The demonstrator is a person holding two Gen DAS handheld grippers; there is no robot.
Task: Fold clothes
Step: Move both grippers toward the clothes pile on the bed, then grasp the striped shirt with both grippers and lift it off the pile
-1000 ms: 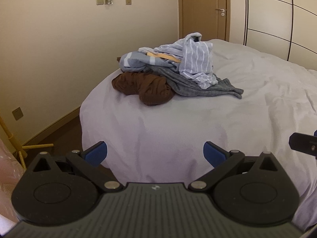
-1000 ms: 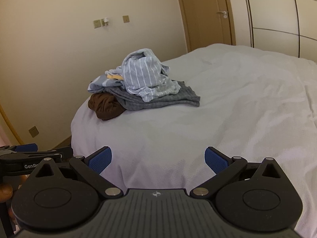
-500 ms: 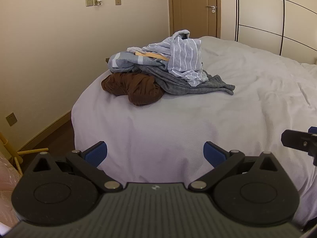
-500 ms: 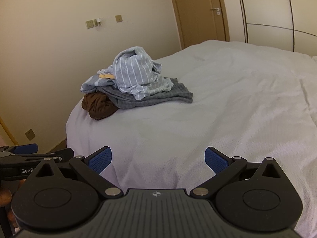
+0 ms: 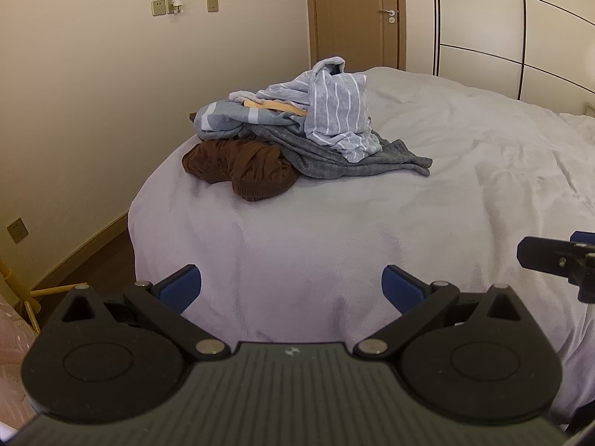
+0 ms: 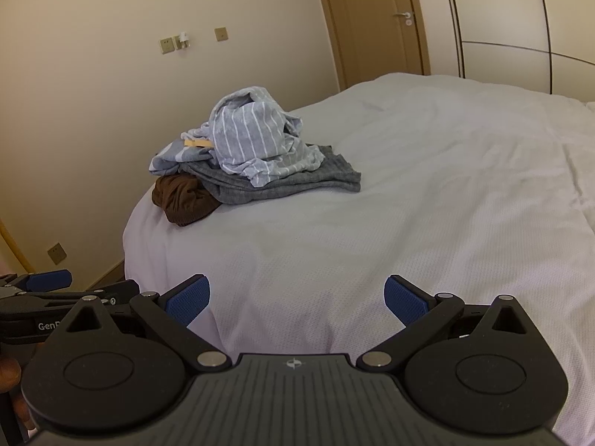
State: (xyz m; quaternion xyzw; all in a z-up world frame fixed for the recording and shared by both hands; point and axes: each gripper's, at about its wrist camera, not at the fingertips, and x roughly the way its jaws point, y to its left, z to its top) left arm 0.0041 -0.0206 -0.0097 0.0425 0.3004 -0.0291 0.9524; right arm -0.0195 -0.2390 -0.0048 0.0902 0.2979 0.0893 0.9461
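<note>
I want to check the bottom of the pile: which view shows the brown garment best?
The left wrist view: the brown garment lies spread at the pile's near edge. In the right wrist view the grey garment covers part of it.

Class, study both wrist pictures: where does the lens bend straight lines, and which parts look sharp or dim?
Left wrist view: the wardrobe panel lines bow outward, corners go dark; the clothes pile looks sharp under soft, even light. Right wrist view: the door frame leans and curves, the bed edge rounds off, and the blue pad texture on the fingers is crisp; no glare.
</note>
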